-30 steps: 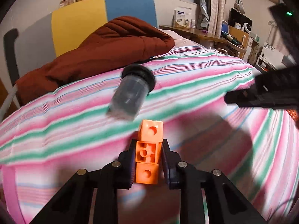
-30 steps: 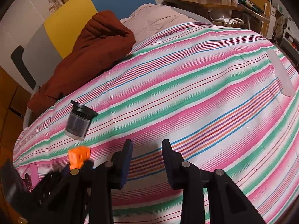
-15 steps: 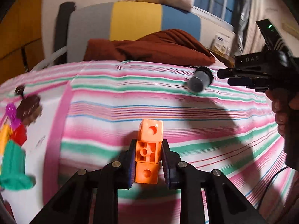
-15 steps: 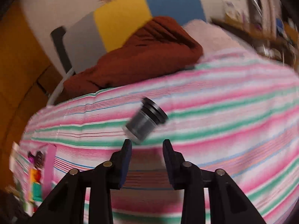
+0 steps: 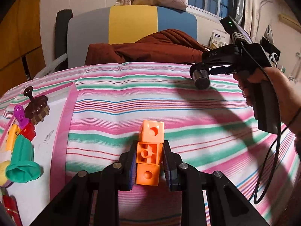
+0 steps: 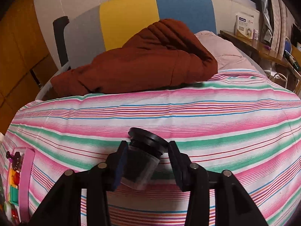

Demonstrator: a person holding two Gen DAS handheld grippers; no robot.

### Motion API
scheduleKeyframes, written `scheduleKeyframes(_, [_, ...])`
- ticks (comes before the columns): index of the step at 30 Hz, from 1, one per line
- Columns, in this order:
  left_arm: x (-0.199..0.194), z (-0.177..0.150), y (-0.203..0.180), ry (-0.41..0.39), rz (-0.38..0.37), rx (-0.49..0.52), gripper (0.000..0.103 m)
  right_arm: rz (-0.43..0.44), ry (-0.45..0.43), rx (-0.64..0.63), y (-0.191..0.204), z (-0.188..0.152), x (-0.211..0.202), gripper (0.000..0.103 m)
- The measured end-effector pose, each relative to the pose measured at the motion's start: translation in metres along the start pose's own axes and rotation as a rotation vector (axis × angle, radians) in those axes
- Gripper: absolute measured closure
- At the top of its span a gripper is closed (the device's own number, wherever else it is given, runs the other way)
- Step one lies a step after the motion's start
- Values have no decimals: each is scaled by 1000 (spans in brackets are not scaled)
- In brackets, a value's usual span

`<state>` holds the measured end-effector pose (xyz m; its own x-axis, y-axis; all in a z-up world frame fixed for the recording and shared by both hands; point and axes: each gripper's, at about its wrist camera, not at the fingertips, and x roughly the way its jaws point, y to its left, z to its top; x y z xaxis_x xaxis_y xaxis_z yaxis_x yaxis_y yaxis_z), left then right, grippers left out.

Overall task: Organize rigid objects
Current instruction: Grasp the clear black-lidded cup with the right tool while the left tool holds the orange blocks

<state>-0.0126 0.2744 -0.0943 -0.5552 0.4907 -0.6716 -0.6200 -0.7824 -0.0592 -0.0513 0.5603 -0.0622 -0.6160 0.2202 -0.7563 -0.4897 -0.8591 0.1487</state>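
Observation:
A stack of three orange toy blocks [image 5: 152, 131] is clamped at its middle block by my left gripper [image 5: 149, 150], which is shut on it above the striped bedsheet [image 5: 169, 103]. A dark see-through jar with a black lid [image 6: 141, 167] lies tilted on the sheet between the fingers of my right gripper [image 6: 147, 145]. Those jaws are opening, and a gap shows beside the lid on the right. In the left wrist view the right gripper [image 5: 205, 69] sits over the same jar [image 5: 201, 80] at the far right, held by a person's hand [image 5: 278, 94].
A white tray with a pink rim [image 5: 62, 131] lies at the left, holding a green cup-shaped toy [image 5: 22, 162], a brown toy [image 5: 36, 109], a purple figure [image 5: 19, 114] and other small pieces. A brown quilt [image 6: 150, 62] lies by the headboard. A black cable [image 5: 270, 169] hangs at the right.
The left gripper swung left with the blocks, bringing the tray into view. The right gripper came up to the jar and its jaws widened around it.

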Motion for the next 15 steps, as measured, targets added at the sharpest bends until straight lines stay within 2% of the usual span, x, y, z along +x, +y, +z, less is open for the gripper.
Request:
scheduleKeyframes(8, [-6, -12, -5, 1, 21, 37, 79, 91, 52, 38, -7, -5, 6, 60])
scheduleKeyframes(15, [-13, -21, -6, -22, 18, 49, 79, 294, 157, 198, -14, -10, 12, 60])
